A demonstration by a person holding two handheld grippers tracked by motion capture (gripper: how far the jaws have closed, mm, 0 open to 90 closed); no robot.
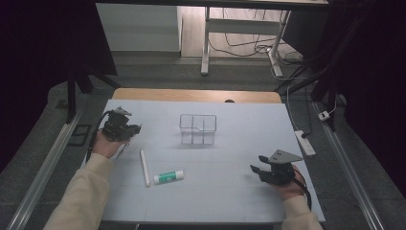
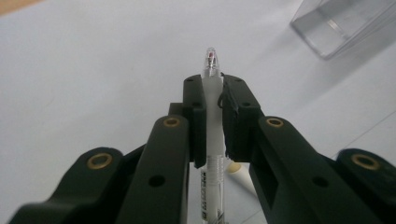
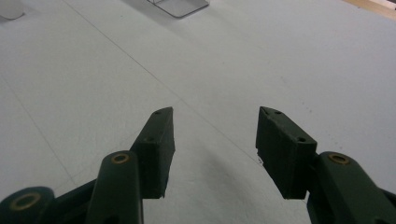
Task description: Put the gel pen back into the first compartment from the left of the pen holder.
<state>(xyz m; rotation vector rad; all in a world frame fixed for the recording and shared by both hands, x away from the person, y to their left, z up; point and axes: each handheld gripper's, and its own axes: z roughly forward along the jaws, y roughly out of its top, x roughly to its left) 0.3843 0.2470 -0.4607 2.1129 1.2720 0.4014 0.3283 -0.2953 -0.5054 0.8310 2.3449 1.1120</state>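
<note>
My left gripper (image 1: 130, 128) hangs above the table's left side, shut on a white pen (image 2: 212, 100) with a clear tip that sticks out past the pads. In the high view the pen's lower end (image 1: 119, 152) shows under the hand. A clear compartment box (image 1: 197, 128) stands at the middle of the table, ahead and to the right of the left gripper (image 2: 214, 88). My right gripper (image 1: 258, 167) rests low at the front right, open. Between its jaws (image 3: 215, 126) is nothing but bare table.
A long white stick (image 1: 144, 167) and a glue stick with a green label (image 1: 168, 177) lie side by side at the front left of the pale table sheet (image 1: 239, 143). The clear box's corner (image 2: 341, 23) shows at the upper right of the left gripper view.
</note>
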